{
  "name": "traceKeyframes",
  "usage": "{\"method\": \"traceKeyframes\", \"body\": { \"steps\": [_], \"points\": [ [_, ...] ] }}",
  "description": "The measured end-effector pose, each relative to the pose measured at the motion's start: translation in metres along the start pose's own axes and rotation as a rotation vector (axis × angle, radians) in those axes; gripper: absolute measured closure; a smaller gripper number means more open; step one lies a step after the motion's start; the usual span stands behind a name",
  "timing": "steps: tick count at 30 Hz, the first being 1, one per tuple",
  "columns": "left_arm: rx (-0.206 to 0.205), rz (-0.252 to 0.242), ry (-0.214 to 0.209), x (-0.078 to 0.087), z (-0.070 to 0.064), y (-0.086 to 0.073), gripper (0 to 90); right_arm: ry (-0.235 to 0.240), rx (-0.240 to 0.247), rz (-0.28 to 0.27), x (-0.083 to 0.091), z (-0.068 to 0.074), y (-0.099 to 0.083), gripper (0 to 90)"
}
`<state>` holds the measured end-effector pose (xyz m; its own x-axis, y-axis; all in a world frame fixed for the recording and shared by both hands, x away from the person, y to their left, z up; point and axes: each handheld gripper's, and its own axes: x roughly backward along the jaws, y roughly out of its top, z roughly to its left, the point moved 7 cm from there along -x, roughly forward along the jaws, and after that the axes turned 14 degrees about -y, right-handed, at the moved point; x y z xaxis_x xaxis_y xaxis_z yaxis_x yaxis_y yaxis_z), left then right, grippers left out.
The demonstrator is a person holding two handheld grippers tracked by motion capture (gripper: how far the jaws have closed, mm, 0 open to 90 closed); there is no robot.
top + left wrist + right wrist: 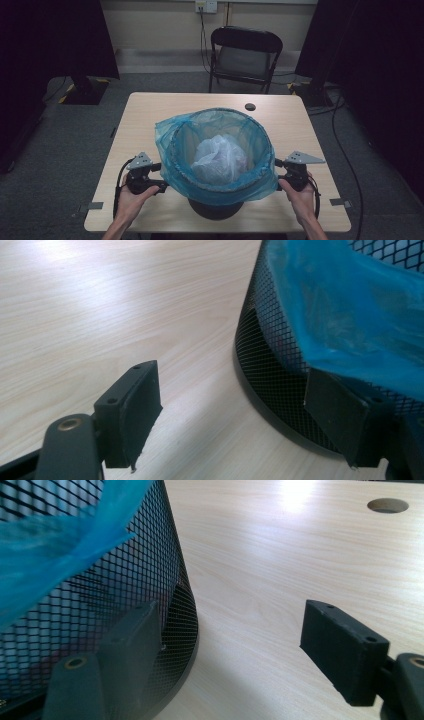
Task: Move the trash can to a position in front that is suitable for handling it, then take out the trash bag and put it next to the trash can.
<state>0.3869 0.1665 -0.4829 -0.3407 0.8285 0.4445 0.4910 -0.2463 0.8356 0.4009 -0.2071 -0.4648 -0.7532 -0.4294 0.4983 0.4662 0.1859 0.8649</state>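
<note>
A: Left tool [161, 176] sits on the near-left of the mesh bin [216, 205], jaws apart, holding nothing. In the left gripper view one jaw lies close against the mesh wall just under the hem of the blue liner [350, 315]; whether it touches, can't tell.

B: Right tool [278, 169]?

A: Mirror case on the bin's near-right, jaws spread, empty; one jaw just beside the mesh [100, 605], the other over bare table [280, 580].

B: Where's the liner from each?

A: Inward and upward: its folded-over hem drapes the rim [172, 150]. The bin stands upright, axis vertical, crumpled white waste [220, 159] inside. Both tools about equally near.

B: Room?

A: Open table either side of the bin and behind it; the near edge runs close under the hands. I'd judge each tool must rise to catch the hem.
</note>
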Motion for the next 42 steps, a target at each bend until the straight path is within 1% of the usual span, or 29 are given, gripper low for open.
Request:
{"method": "traceKeyframes", "body": {
  "steps": [2, 3, 4, 6, 8, 10, 12, 13, 15, 16, 17, 18, 19, 22, 24, 25, 26, 27, 28, 29, 31, 32, 34, 35, 36, 37, 39, 40, 42],
  "points": [
    [0.007, -0.001, 0.019, 0.004, 0.002, 0.000, 23.5, 0.002, -0.004, -0.013, 0.004, -0.001, 0.001, 23.9],
    [0.005, 0.004, 0.020, 0.006, 0.001, 0.002, 23.7, 0.004, -0.006, -0.019, 0.007, -0.001, 0.002, 24.0],
    [0.006, -0.013, 0.012, 0.008, 0.000, 0.005, 24.3, 0.005, -0.005, -0.020, 0.009, 0.000, 0.003, 24.0],
    [-0.010, -0.048, -0.001, 0.014, -0.004, 0.013, 28.8, 0.010, -0.003, -0.033, 0.013, 0.002, 0.006, 24.3],
    [-0.024, -0.048, 0.003, 0.019, -0.006, 0.016, 29.3, 0.013, 0.006, -0.050, 0.018, 0.005, 0.009, 24.4],
    [-0.023, -0.047, -0.001, 0.024, -0.006, 0.016, 29.3, 0.013, 0.013, -0.057, 0.023, 0.006, 0.012, 24.6],
    [-0.023, -0.056, 0.007, 0.031, -0.004, 0.015, 29.3, 0.009, 0.022, -0.072, 0.028, 0.007, 0.016, 24.8],
    [-0.011, -0.070, 0.009, 0.035, -0.004, 0.015, 29.3, 0.012, 0.024, -0.080, 0.031, 0.007, 0.018, 24.9],
    [-0.014, -0.089, 0.019, 0.043, -0.003, 0.015, 29.2, 0.019, 0.026, -0.094, 0.036, 0.008, 0.022, 24.9],
    [-0.014, -0.089, 0.019, 0.043, -0.003, 0.015, 29.4, 0.019, 0.026, -0.094, 0.036, 0.008, 0.022, 24.9],
    [-0.029, -0.083, 0.025, 0.047, -0.003, 0.016, 29.4, 0.024, 0.029, -0.102, 0.038, 0.009, 0.025, 25.0],
    [-0.034, -0.085, 0.028, 0.051, -0.004, 0.016, 30.0, 0.027, 0.032, -0.108, 0.040, 0.010, 0.027, 25.3],
    [-0.040, -0.094, 0.021, 0.055, -0.005, 0.018, 30.6, 0.031, 0.034, -0.114, 0.042, 0.011, 0.029, 25.4],
    [-0.069, -0.109, 0.029, 0.065, -0.011, 0.026, 32.9, 0.038, 0.037, -0.135, 0.047, 0.014, 0.036, 26.3],
    [-0.083, -0.142, -0.007, 0.071, -0.018, 0.038, 37.4, 0.047, 0.039, -0.155, 0.050, 0.015, 0.043, 27.7],
    [-0.083, -0.142, -0.007, 0.071, -0.018, 0.038, 38.1, 0.052, 0.041, -0.159, 0.051, 0.015, 0.046, 28.8],
    [-0.101, -0.168, -0.021, 0.074, -0.022, 0.049, 37.6, 0.058, 0.040, -0.159, 0.051, 0.015, 0.049, 30.1],
    [-0.101, -0.168, -0.021, 0.074, -0.022, 0.049, 36.8, 0.058, 0.040, -0.159, 0.051, 0.015, 0.049, 30.1],
    [-0.108, -0.182, -0.030, 0.076, -0.025, 0.056, 36.8, 0.060, 0.042, -0.166, 0.052, 0.015, 0.052, 31.9],
    [-0.110, -0.196, -0.034, 0.077, -0.026, 0.060, 35.8, 0.073, 0.044, -0.174, 0.053, 0.016, 0.056, 35.1],
    [-0.114, -0.232, -0.059, 0.080, -0.030, 0.070, 34.4, 0.078, 0.048, -0.189, 0.054, 0.017, 0.062, 37.0],
    [-0.116, -0.243, -0.069, 0.080, -0.032, 0.075, 32.2, 0.083, 0.048, -0.201, 0.055, 0.018, 0.068, 44.1],
    [-0.113, -0.274, -0.085, 0.081, -0.037, 0.083, 30.9, 0.091, 0.043, -0.210, 0.056, 0.018, 0.070, 46.1],
    [-0.115, -0.288, -0.099, 0.081, -0.040, 0.088, 30.3, 0.100, 0.036, -0.217, 0.058, 0.018, 0.073, 48.7],
    [-0.117, -0.293, -0.103, 0.081, -0.042, 0.090, 29.1, 0.117, 0.033, -0.235, 0.061, 0.020, 0.078, 56.2],
    [-0.125, -0.295, -0.102, 0.081, -0.043, 0.093, 29.1, 0.117, 0.033, -0.235, 0.061, 0.020, 0.078, 56.2],
    [-0.141, -0.300, -0.107, 0.081, -0.048, 0.102, 27.1, 0.119, 0.035, -0.251, 0.066, 0.020, 0.082, 61.1],
    [-0.144, -0.311, -0.116, 0.081, -0.051, 0.105, 26.8, 0.133, 0.033, -0.260, 0.069, 0.021, 0.084, 65.3],
    [-0.138, -0.330, -0.145, 0.081, -0.056, 0.109, 25.0, 0.132, 0.032, -0.278, 0.073, 0.019, 0.088, 70.8]
  ]
}}
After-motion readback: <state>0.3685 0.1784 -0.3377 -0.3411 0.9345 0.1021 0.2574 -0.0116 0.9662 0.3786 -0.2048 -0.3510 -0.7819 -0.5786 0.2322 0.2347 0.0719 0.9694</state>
